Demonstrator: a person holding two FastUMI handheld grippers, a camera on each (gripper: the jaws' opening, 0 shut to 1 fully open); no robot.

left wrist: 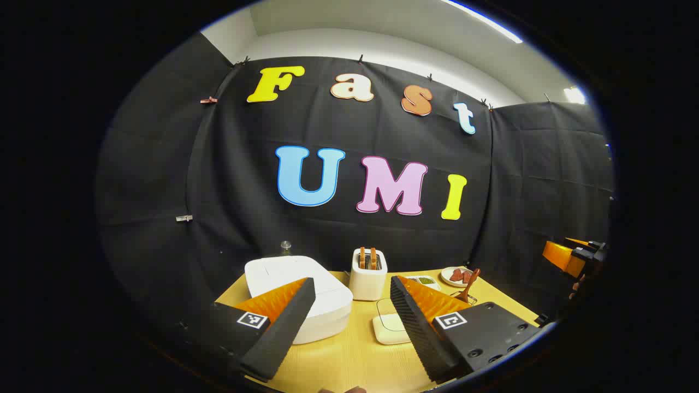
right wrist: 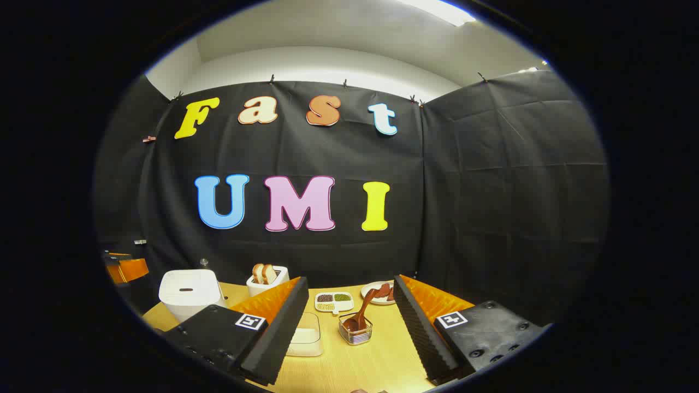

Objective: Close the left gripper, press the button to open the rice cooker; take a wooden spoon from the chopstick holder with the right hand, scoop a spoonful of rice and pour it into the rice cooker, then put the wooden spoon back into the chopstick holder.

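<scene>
Nearest, the left gripper point(left wrist: 352, 322) stands spread wide, empty, above the table point(left wrist: 349, 360). Risk: the task wants it clenched before the press; splayed fingers could straddle or slip off the button. The rice cooker point(left wrist: 306, 289), lid down, sits just beyond, left. The right gripper point(right wrist: 349, 327) is likewise released. Ahead of it, the wooden spoon point(right wrist: 363, 311) leans in the chopstick holder point(right wrist: 355, 332); a careless pull could tip the holder.

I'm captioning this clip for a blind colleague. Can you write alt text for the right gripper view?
The open right gripper hovers over a wooden table, its fingers framing a wooden spoon standing in a small chopstick holder. To the left are a closed white rice cooker and a toaster with bread.
</scene>
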